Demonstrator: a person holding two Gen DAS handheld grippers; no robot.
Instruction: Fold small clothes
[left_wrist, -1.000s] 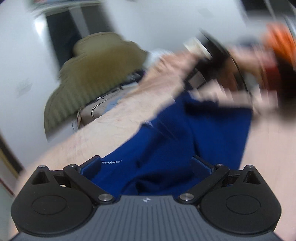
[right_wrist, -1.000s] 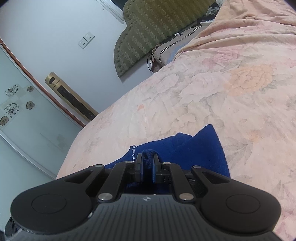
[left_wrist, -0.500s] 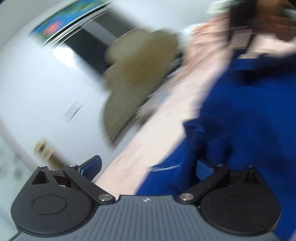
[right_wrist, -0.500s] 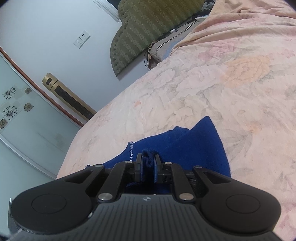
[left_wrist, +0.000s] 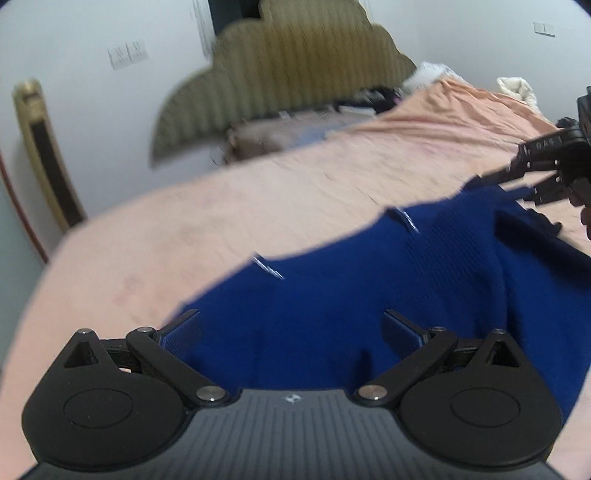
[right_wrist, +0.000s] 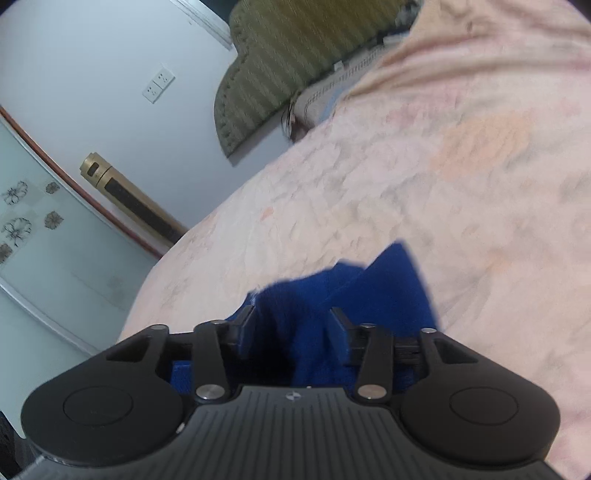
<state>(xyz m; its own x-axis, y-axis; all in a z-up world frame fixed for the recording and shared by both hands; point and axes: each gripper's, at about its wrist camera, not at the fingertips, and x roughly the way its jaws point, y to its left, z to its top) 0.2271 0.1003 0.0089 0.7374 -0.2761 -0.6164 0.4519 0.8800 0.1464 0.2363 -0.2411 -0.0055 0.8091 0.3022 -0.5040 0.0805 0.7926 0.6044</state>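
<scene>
Since a second ago: right gripper (right_wrist: 291, 325) jaws, formerly pinched on a blue fold, had parted; left gripper (left_wrist: 291, 332) had swung from blurred motion to a steadier look along the bed.

Bed (left_wrist: 258, 192): peach floral cover, largest item, filling both views. Olive headboard (left_wrist: 288, 70) at 12 o'clock in left view, 1 o'clock in right view.

Garment (left_wrist: 369, 295): dark blue knit, lay on the cover, spread from 6 o'clock toward 3 o'clock in left view. Long axis appeared to run from the left gripper toward the right one, seen at 3 o'clock (left_wrist: 546, 173); which end was neck or hem, not determinable. Small pale marks showed along the upper edge. In right view, garment (right_wrist: 373, 291) was bunched at 6 o'clock, a corner pointing to 1 o'clock.

Left gripper: jaws wide apart, cloth beneath and between them, nothing pinched.

Right gripper: jaws partly spread, a ridge of cloth standing between, apparently let go.

Progress, as judged: early to middle. Garment lay rumpled, edges uneven, no tidy rectangle yet. Remaining: smoothing, at least one further fold, squaring off.
</scene>
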